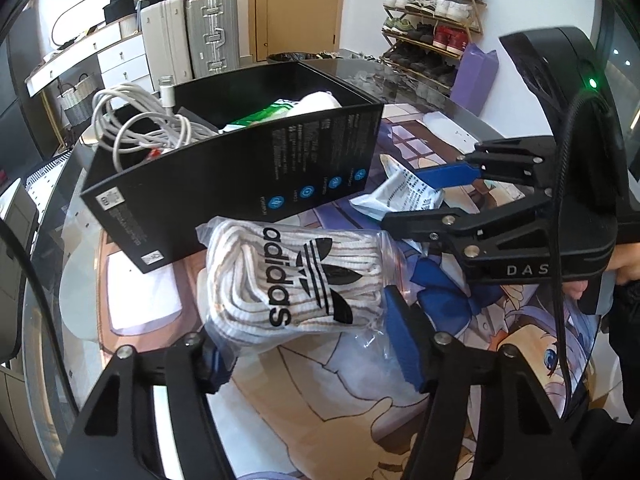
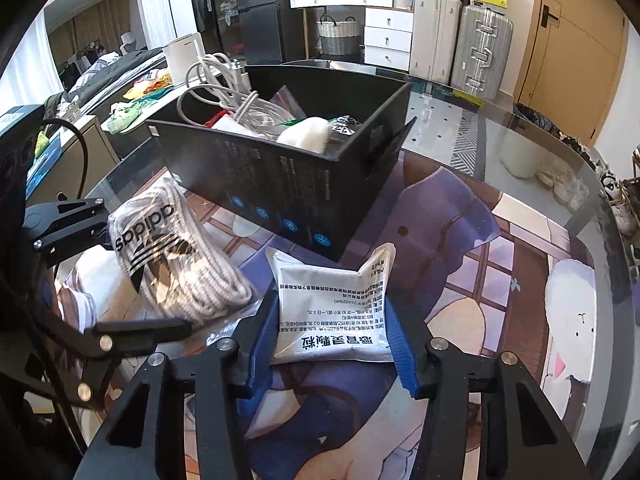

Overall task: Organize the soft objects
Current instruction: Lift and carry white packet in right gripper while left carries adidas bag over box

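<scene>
Item 1. Clear plastic bag of white ribbed socks with black adidas logo [image 1: 296, 280]: lies on the bench beside the near wall of the black cardboard box [image 1: 240, 168], touching or nearly touching it. Left gripper [image 1: 312, 360]: fingers spread wide, one on each side of the bag's near end, nothing clamped. Blue pads show at both fingers [image 1: 404, 344]. Whether they already touch the plastic cannot be told.

Item 2. Flat silver-white foil sachet printed with black Chinese text [image 2: 332, 312]: lies on the printed anime-pattern mat [image 2: 520, 248] over the glass bench [image 2: 460, 120], just in front of the box corner. Right gripper [image 2: 334, 352]: fingers apart, straddling the sachet's near edge, blue pads [image 2: 404, 360] close to its sides; not closed on it.

Item 3. Box contents: coiled white cable [image 1: 132, 124], green-and-white soft item [image 1: 276, 110], other pieces.

Handling note (judgement): step in hand looks like grasping both soft packs for transfer into the box. Close on the bulk of the socks, not loose film, which would slip. Pinch the sachet well in from its edge, then lift clear of the box wall before moving over.

Pose: both grippers low, angled down and forward toward the box; the right one reaches in across the left view.
</scene>
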{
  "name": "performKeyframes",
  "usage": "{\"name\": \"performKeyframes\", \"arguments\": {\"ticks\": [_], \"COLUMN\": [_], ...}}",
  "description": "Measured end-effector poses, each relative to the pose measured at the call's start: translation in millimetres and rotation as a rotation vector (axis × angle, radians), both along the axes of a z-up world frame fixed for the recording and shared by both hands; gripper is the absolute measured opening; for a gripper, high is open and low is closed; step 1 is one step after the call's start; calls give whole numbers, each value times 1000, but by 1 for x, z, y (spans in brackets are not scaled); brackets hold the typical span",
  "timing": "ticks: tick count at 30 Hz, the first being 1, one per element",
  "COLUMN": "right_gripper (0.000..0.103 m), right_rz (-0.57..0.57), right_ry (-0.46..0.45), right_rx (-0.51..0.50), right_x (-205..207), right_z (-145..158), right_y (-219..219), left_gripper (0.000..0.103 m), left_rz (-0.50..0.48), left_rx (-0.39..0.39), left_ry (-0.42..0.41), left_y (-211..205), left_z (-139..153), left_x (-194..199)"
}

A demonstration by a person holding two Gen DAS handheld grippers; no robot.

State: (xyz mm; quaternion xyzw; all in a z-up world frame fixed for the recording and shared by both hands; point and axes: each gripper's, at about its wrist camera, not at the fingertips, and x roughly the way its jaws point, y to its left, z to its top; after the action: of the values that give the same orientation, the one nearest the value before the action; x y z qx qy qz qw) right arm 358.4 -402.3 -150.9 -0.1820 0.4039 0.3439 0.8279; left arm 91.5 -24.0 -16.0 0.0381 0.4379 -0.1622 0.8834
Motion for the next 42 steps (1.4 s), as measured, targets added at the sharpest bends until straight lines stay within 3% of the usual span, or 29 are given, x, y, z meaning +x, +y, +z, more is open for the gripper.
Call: {"name": "performKeyframes", "arguments": {"ticks": [18, 42], "right_gripper": [51, 51], "right_rz": [21, 41], "right_ry": [-71, -190], "right_rx": [62, 193], "right_x": [-33, -50], "right_z": [33, 108], "right_y": [-10, -7], "left_gripper": [59, 59], "left_rz": [67, 163], "left_rx": [-37, -48], "left_ry": [-85, -225], "left_y": [24, 43], "left_z": [29, 82], "left_x": [-22, -15]}}
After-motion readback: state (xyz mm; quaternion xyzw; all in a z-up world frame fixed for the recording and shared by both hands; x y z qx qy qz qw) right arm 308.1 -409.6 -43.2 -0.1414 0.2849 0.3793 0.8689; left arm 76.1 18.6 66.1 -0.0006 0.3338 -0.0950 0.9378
